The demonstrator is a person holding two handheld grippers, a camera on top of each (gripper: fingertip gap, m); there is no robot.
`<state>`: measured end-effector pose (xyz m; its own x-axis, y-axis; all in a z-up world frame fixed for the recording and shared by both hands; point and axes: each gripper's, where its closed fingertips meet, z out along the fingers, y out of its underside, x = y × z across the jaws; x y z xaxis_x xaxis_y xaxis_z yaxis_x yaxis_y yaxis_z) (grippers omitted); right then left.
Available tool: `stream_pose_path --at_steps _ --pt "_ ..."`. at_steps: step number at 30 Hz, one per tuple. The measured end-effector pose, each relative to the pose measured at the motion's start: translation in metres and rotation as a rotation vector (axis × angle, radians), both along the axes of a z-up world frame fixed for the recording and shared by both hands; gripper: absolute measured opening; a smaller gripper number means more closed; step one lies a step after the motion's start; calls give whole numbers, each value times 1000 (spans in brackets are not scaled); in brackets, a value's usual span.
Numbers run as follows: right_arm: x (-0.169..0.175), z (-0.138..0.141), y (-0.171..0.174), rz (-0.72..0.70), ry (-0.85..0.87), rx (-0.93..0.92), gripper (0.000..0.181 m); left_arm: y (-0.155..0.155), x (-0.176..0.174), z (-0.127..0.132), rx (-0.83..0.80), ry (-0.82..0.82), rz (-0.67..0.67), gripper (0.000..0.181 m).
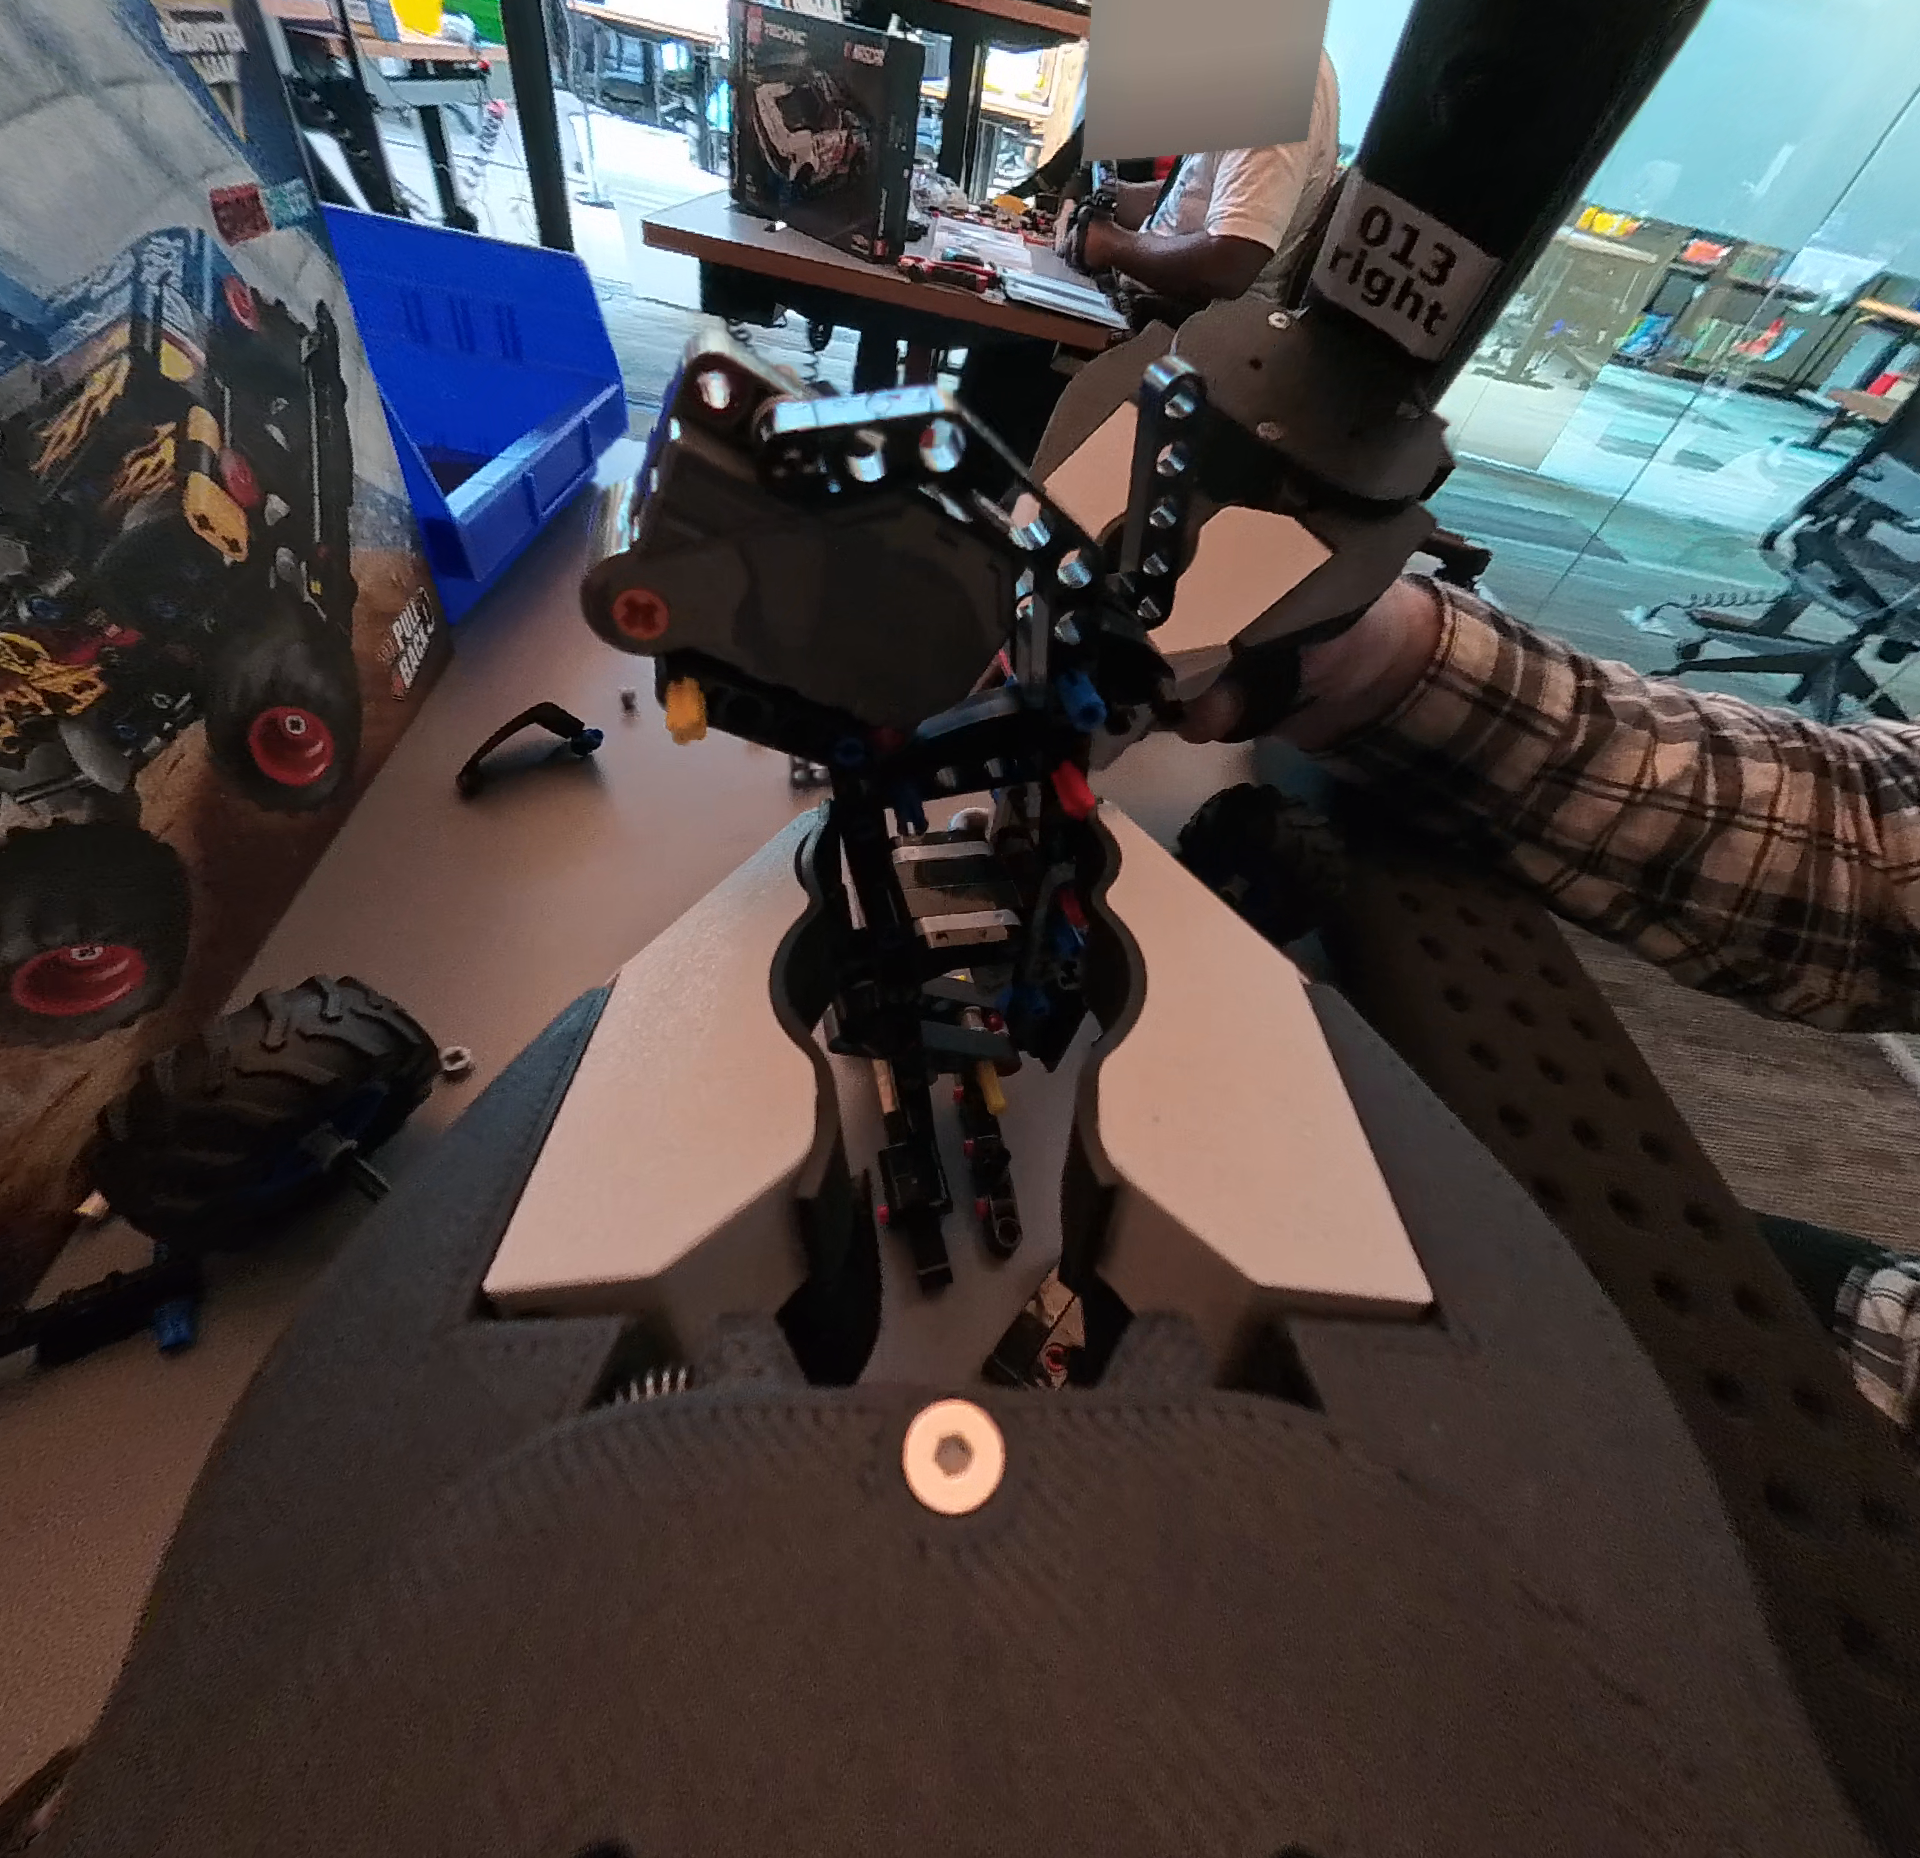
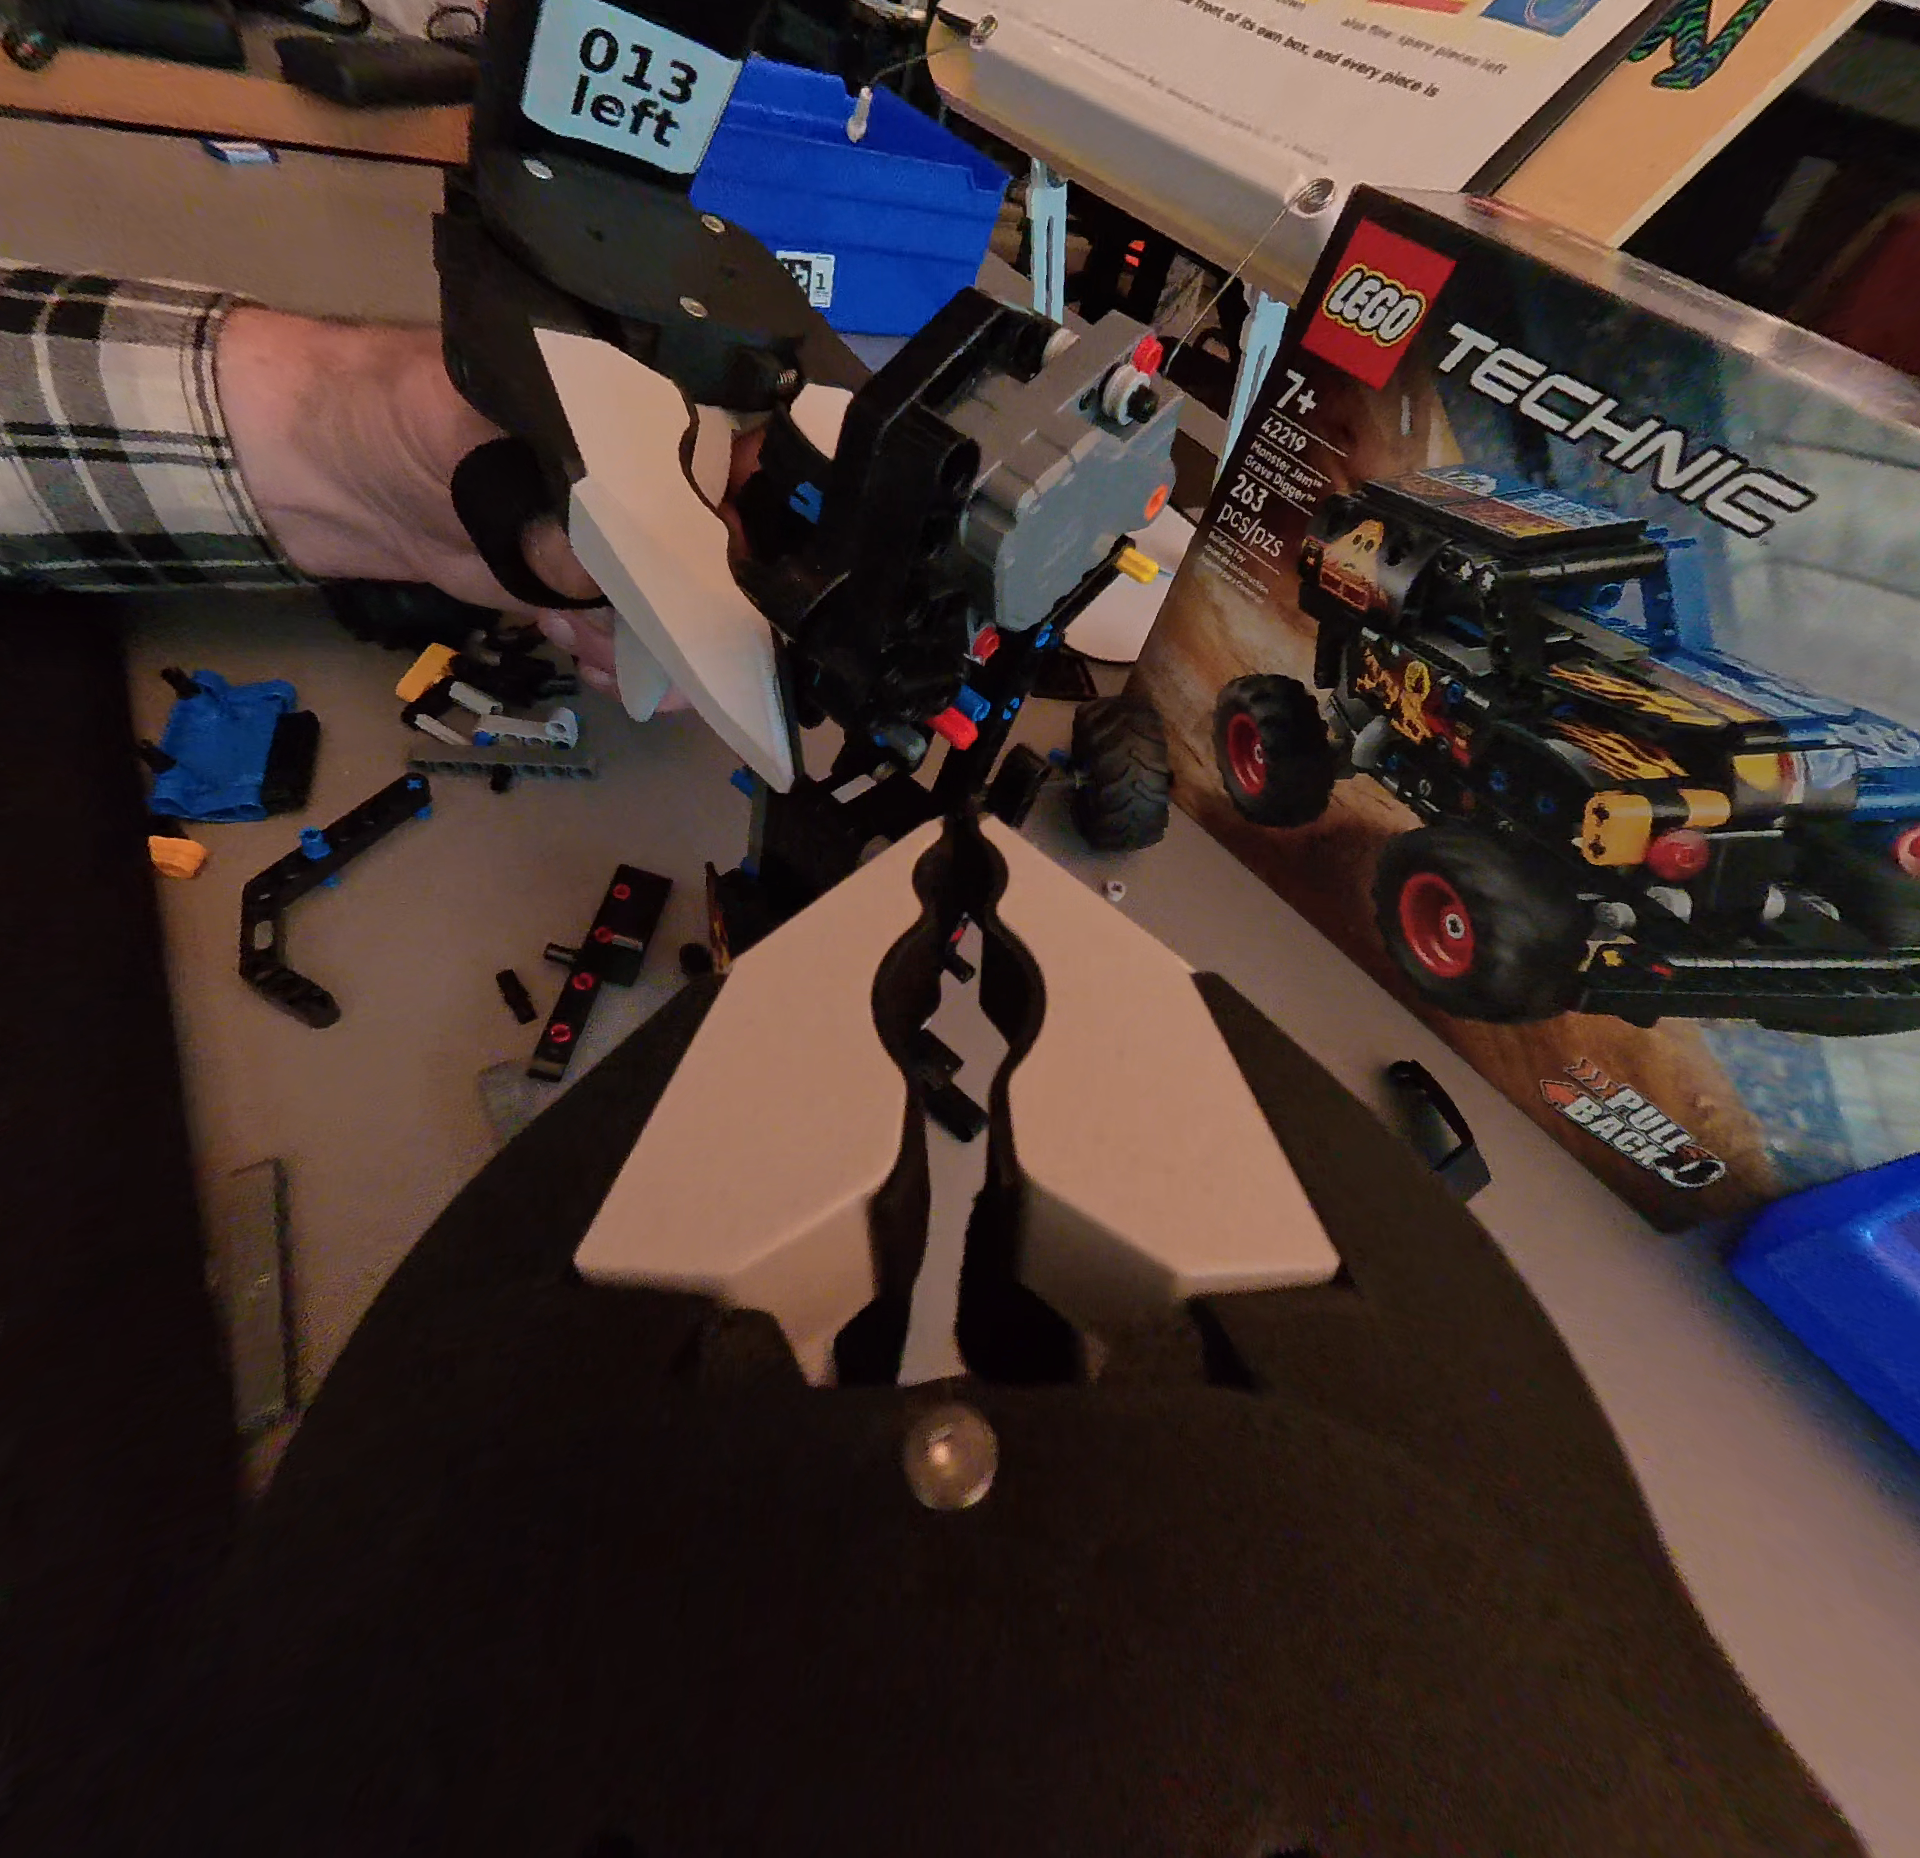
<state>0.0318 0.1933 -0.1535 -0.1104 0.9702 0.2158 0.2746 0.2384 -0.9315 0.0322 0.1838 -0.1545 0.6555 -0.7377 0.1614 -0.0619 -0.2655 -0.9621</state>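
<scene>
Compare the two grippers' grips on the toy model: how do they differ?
The left gripper has its jaws apart around the wide black frame of the model, while the right gripper has its jaws almost closed on a thin black beam. The left gripper grips the frame's near end and the right gripper grips farther along, at one side. Both clamp the same model.

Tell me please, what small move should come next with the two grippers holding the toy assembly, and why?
Probably a gentle pull by the right gripper, while the left gripper keeps steady. Both are shut on the same black-and-grey brick assembly, held above the table; the right one pinches only a thin black beam at its edge. A hard pull may twist the assembly.
</scene>
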Motion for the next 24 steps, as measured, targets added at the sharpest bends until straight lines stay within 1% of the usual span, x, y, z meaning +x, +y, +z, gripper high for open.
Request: stream_pose_path --at_steps 1,3,4,6,7,8,10,11,14,16,18,20,21,22,23,24 --pt "1 1 0 0 9 0 0 1 -1 0 4 9 11 42" --pt "2 15 -3 -5 82 3 0 2 -4 0 0 8 32 43" --pt "2 20 -5 -9 96 3 6 4 -5 0 4 6 45 42" --pt "-1 19 -9 -12 96 2 20 8 -10 0 12 24 85 43" --pt "-2 21 -11 -17 102 5 25 8 -11 1 17 17 91 43" --pt "-4 24 -12 -30 114 11 25 8 -11 4 22 4 94 43" --pt "-5 30 -6 -90 146 23 11 9 -11 6 39 10 102 43" --pt "-5 31 -3 -107 154 12 8 10 -11 6 47 23 112 43" --pt "-4 34 1 -114 185 -84 14 12 -11 8 77 51 139 42" --pt "-3 34 6 -128 185 -100 17 16 -12 7 105 115 183 42" --pt "0 38 5 -126 203 -109 19 16 -11 11 134 123 206 42" --pt "1 40 3 -102 212 -126 26 21 -15 8 158 206 260 42" --pt "1 40 1 -87 216 -141 24 22 -17 8 164 219 274 42" --pt "2 42 4 -99 227 -136 13 22 -18 10 176 221 287 42" --pt "3 41 7 -122 223 -117 7 21 -18 12 184 223 283 42" --pt "3 41 9 -133 223 -111 6 21 -17 11 182 237 285 42"
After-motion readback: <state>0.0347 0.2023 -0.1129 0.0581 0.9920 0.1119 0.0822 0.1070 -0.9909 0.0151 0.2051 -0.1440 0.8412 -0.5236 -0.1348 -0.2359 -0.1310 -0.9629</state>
